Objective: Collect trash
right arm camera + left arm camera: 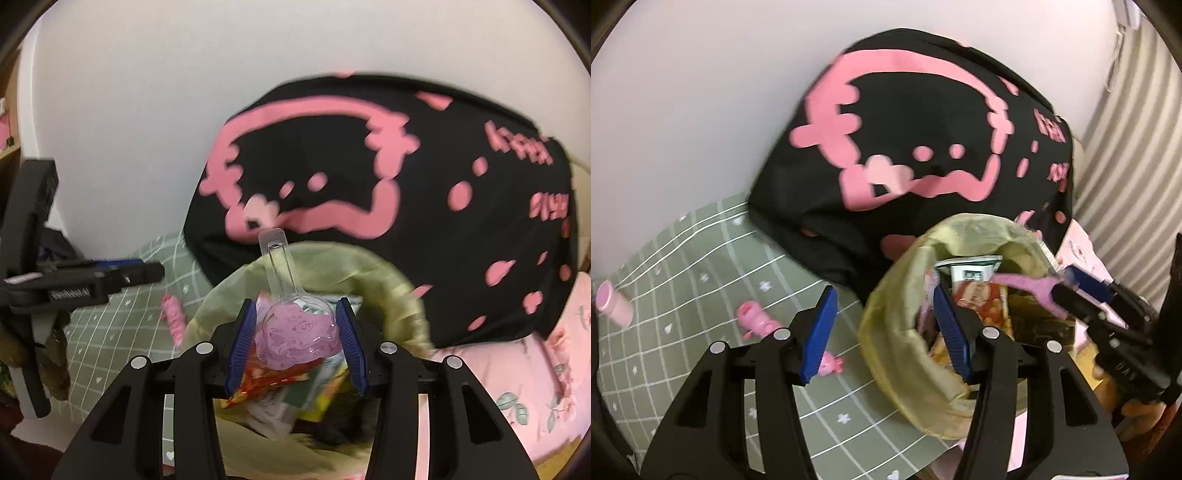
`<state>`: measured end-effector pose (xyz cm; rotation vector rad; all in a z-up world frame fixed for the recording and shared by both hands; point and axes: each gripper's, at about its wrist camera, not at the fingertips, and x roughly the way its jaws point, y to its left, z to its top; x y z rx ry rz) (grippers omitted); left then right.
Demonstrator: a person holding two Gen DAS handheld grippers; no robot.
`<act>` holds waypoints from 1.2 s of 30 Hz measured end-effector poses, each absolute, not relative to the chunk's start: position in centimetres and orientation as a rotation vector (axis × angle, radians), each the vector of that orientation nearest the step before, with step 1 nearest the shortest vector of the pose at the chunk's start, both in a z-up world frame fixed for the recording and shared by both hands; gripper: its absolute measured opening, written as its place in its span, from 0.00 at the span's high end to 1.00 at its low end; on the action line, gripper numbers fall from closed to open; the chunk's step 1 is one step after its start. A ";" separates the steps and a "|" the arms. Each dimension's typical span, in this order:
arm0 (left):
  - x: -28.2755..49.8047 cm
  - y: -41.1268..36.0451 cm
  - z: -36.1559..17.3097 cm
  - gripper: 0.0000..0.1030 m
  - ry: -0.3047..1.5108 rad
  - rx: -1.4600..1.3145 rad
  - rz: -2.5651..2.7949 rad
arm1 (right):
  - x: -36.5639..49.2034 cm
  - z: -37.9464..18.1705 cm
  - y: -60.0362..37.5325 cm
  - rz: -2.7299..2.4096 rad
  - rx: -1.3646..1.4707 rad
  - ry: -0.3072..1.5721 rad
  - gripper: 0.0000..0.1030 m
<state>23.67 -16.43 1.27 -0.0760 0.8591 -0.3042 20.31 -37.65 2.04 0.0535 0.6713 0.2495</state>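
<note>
A yellow-green trash bag [908,325] [373,273] stands open on the bed with wrappers inside. My right gripper [295,339] is shut on a clear plastic blister pack with a pink card [299,332], held over the bag's mouth; it shows in the left wrist view [1034,286] entering from the right. My left gripper [882,328] is open, its right finger [951,328] inside the bag's rim and its left finger [820,332] outside, so the near wall of the bag lies between them.
A pink toy figure [757,319] and a pink bottle [613,302] lie on the green checked sheet [683,258]. A black pillow with pink print [916,147] leans on the wall behind the bag. Pink bedding [535,369] lies at right.
</note>
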 end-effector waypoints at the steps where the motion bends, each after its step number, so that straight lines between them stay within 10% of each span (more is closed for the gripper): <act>1: 23.6 -16.2 1.3 0.50 0.859 -0.073 -0.290 | 20.7 1.5 -37.2 0.262 0.053 0.692 0.59; 15: 20.5 -12.6 0.7 0.50 0.870 -0.091 -0.161 | 24.6 -3.6 -35.8 0.317 0.020 0.912 0.59; 36: 12.4 -6.0 -0.1 0.34 0.791 -0.168 -0.189 | 16.7 0.5 -32.3 0.200 0.075 0.714 0.43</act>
